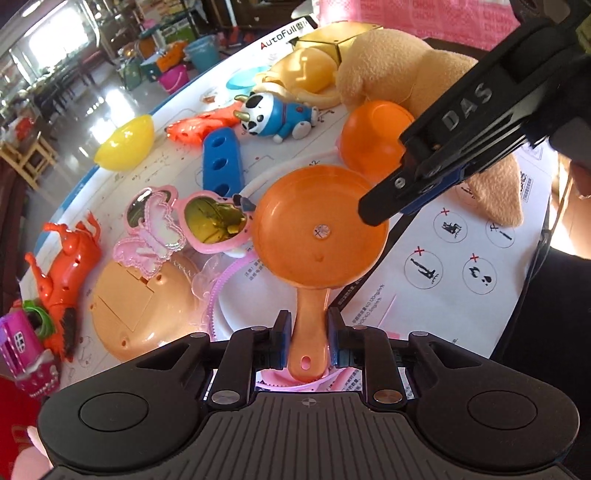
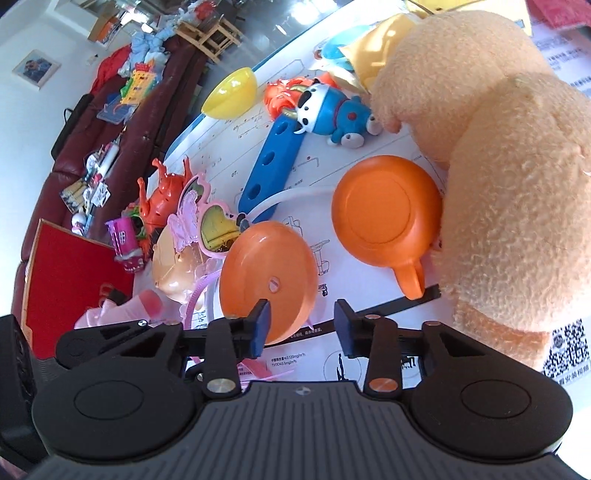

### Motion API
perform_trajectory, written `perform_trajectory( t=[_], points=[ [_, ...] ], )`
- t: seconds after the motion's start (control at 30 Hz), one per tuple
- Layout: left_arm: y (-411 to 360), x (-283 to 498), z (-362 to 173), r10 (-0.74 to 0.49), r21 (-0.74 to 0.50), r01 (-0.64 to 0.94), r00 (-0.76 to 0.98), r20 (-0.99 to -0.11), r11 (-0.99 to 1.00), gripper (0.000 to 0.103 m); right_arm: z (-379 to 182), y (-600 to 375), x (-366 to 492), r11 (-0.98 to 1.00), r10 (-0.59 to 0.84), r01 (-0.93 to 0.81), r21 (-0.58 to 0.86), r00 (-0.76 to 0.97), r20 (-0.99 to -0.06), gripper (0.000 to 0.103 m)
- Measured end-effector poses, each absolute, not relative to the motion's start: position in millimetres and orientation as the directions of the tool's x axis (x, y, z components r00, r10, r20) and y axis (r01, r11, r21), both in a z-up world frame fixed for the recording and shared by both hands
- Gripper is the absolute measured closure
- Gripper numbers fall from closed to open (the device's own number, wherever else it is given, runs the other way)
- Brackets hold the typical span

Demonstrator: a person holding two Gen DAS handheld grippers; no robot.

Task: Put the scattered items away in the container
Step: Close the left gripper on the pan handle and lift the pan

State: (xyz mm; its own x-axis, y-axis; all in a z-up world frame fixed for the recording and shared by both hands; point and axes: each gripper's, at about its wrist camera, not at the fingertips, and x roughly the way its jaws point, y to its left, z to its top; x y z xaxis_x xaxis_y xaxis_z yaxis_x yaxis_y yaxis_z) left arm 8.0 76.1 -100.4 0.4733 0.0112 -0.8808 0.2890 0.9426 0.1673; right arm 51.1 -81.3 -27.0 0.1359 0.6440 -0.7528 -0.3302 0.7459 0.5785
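Left gripper (image 1: 308, 332) clamped on the handle of an upturned orange pan (image 1: 319, 225), near the middle of a white printed sheet (image 1: 443, 295) spread as the surface. Right gripper (image 2: 301, 325) parted, nothing between its pads, hanging over the pan's rim. Just beyond: an upturned orange pot (image 2: 384, 218), touching a tan plush (image 2: 509, 184) along the sheet's right side. Toward the far edge: a blue bar (image 1: 221, 162), a cow figure (image 1: 275, 114), a yellow half-shell (image 1: 125, 142). At the left edge: pink glasses (image 1: 184, 218), an orange horse (image 1: 70, 254), a peach shell (image 1: 144, 302). No container identifiable. Past the sheet: glossy floor (image 1: 99, 96), dark red sofa (image 2: 96, 147) piled with clutter, wooden stool (image 2: 210, 33), framed picture (image 2: 36, 68) on a white wall.
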Motion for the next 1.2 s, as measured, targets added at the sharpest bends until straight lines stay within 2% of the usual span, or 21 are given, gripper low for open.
perform_trajectory(
  t=[0.13,0.3,0.33,0.4,0.47,0.53,0.57,0.6,0.63,0.67,0.93,1.1,1.2],
  points=[
    [77,3,-99,-0.005,0.156,0.293,0.481,-0.877,0.943,0.087,-29,-68,51,0.748,0.63,-0.397,0.533,0.168,-0.758,0.07],
    [77,2,-100,-0.007,0.153,0.294,0.477,-0.879,0.943,0.085,-39,-58,58,0.748,0.621,-0.414,0.519,0.16,-0.767,0.073],
    [76,3,-102,0.002,0.16,0.294,0.473,-0.881,0.942,0.075,-41,-58,59,0.751,0.616,-0.404,0.521,0.148,-0.774,0.078],
    [74,4,-105,0.031,0.184,0.283,0.471,-0.882,0.941,0.062,-44,-57,57,0.76,0.605,-0.392,0.518,0.136,-0.785,0.08],
    [73,5,-108,0.061,0.211,0.27,0.476,-0.878,0.939,0.058,-47,-58,55,0.761,0.605,-0.38,0.526,0.123,-0.787,0.085],
    [72,8,-109,0.086,0.229,0.248,0.479,-0.874,0.941,0.045,-47,-59,53,0.761,0.605,-0.378,0.527,0.123,-0.786,0.086],
    [73,9,-109,0.09,0.225,0.237,0.472,-0.877,0.945,0.045,-46,-60,53,0.765,0.601,-0.38,0.521,0.129,-0.789,0.089],
    [75,12,-109,0.087,0.211,0.223,0.463,-0.882,0.952,0.05,-45,-61,52,0.765,0.601,-0.379,0.521,0.131,-0.788,0.089],
    [77,13,-109,0.084,0.197,0.206,0.457,-0.885,0.958,0.071,-45,-62,53,0.763,0.606,-0.375,0.527,0.131,-0.784,0.09],
    [78,14,-109,0.07,0.176,0.197,0.453,-0.889,0.964,0.081,-44,-63,53,0.76,0.612,-0.371,0.534,0.129,-0.78,0.091],
    [65,1,-109,0.08,0.225,0.243,0.491,-0.868,0.944,0.088,-45,-60,54,0.752,0.621,-0.372,0.545,0.122,-0.774,0.091],
    [64,1,-108,0.077,0.224,0.246,0.494,-0.866,0.943,0.089,-48,-57,58,0.756,0.622,-0.352,0.552,0.12,-0.774,0.088],
    [68,2,-106,0.084,0.22,0.224,0.494,-0.865,0.949,0.088,-47,-56,54,0.752,0.62,-0.372,0.543,0.123,-0.775,0.092]
  ],
)
